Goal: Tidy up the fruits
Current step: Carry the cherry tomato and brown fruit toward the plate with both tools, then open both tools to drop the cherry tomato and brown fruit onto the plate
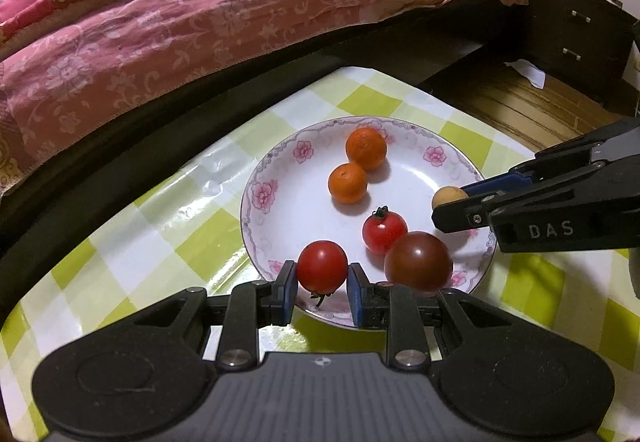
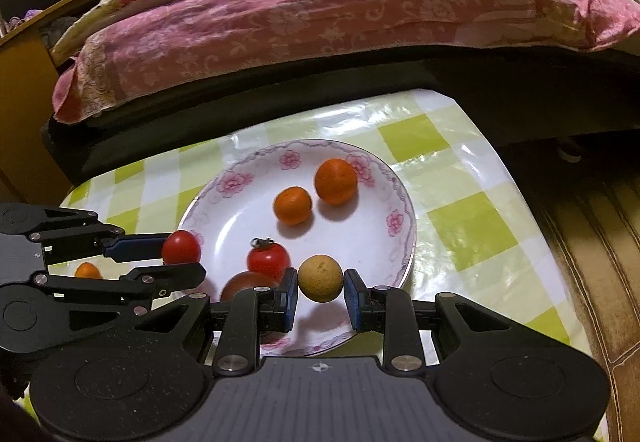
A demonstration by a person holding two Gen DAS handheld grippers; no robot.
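I have the left gripper (image 1: 322, 278) clamped on a red cherry tomato (image 1: 322, 266) over the near rim of the flowered plate (image 1: 264, 177), and the right gripper (image 2: 320, 288) pinching a tan round fruit (image 2: 320, 278) above the same plate; both are smooth little spheres, so I judge a slightly off-centre squeeze could pop one loose to roll off the checked tablecloth (image 1: 132, 238). From the right wrist, the dark tomato (image 2: 248, 284) is half hidden behind my finger, and a small orange fruit (image 2: 87, 270) behind the left gripper is too obscured to identify.
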